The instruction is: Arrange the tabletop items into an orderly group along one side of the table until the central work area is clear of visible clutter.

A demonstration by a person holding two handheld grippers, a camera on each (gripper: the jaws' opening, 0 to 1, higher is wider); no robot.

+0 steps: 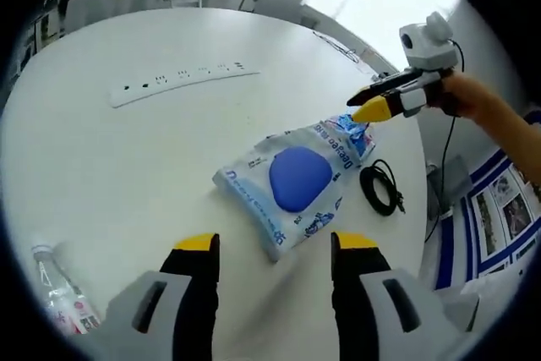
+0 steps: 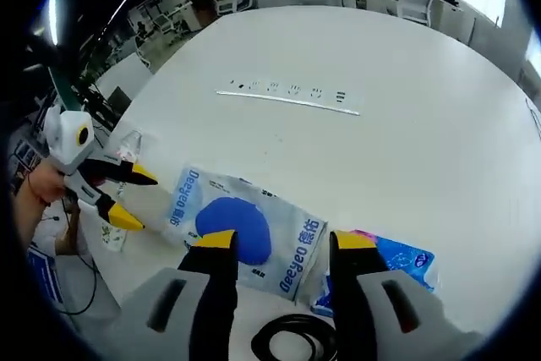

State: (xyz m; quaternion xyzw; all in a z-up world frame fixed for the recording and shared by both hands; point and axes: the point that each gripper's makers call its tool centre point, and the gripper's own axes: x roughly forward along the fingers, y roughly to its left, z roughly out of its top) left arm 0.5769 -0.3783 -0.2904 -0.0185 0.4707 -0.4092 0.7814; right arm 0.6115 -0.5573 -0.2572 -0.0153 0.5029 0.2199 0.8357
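I see wide bare table between the power strip and the near edge. My left tongs stand spread, holding nothing, just short of the wipes pack. My right tongs are spread too, above the pack, empty. One pack, one coiled cable beside it near the rim, one strip, one bottle at the edge.
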